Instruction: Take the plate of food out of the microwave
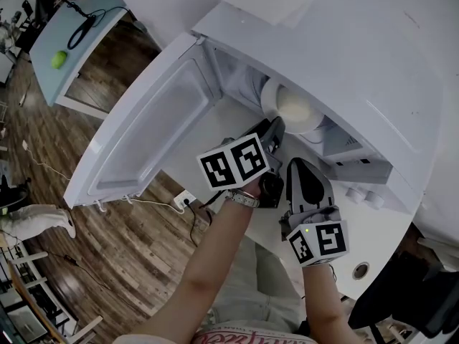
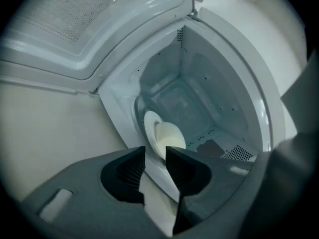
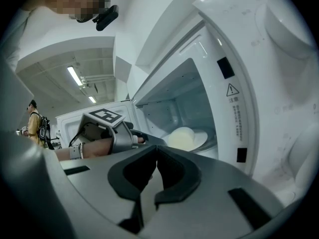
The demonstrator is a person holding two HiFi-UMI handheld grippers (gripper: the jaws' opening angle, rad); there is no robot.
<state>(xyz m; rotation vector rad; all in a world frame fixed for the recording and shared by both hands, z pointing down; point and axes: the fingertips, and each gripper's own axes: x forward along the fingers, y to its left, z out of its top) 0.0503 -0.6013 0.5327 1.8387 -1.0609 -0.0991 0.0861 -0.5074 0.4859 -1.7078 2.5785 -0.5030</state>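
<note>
Sitting deep in the cavity of the microwave (image 1: 344, 41), the plate (image 2: 149, 123) is white and carries a pale, rounded mound of food (image 2: 169, 136). It rests on the cavity floor, close behind the front sill.

Nearest to it is the left gripper (image 2: 155, 153), which points into the opening from just outside. Its jaws stand apart with only a narrow open gap. Nothing lies between them, and the pads touch neither plate nor food, which show just beyond the tips.

Beside it, the right gripper (image 3: 156, 151) hangs a little farther back from the opening, over the white table (image 1: 373, 242) in front of the oven. Its jaw tips meet and it holds nothing. From its view the plate and food show low in the cavity, past the left gripper's marker cube.

The microwave door (image 1: 154, 120) is swung fully open to the left in the head view. A wooden floor (image 1: 107, 264) shows below the table's edge.
</note>
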